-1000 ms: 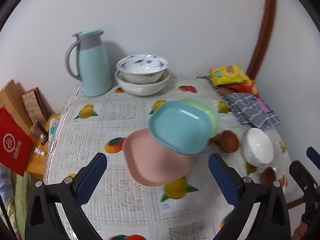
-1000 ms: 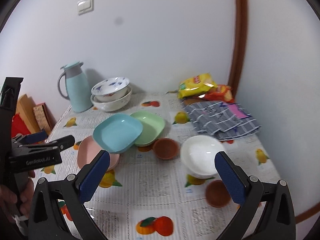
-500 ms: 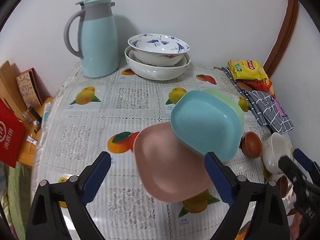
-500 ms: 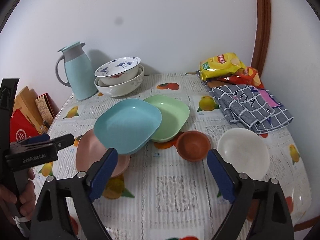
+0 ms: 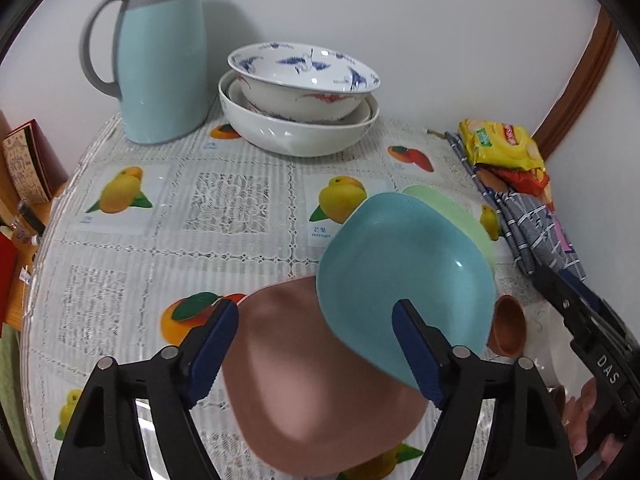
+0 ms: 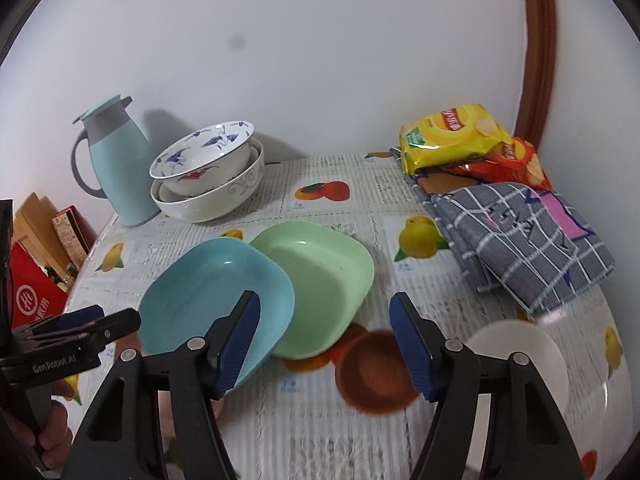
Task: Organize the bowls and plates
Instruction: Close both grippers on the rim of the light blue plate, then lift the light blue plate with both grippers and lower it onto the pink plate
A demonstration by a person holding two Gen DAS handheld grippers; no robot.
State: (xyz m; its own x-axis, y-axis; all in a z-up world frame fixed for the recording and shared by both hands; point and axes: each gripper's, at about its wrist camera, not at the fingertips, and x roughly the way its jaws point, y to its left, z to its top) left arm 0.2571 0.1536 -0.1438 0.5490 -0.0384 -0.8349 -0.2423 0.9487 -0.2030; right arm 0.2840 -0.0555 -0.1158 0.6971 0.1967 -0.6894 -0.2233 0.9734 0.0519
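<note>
Three square plates overlap mid-table: a pink plate lowest, a blue plate leaning on it, and a green plate behind. My left gripper is open just above the pink plate. My right gripper is open above the green plate's front edge and a small brown bowl. A white bowl sits to the right. Two stacked large bowls stand at the back.
A light blue jug stands at the back left. Snack bags and a folded checked cloth lie at the back right. Boxes sit beyond the table's left edge. The wall is close behind.
Both grippers have moved forward and down toward the plates. The plates and bowls have not moved.
</note>
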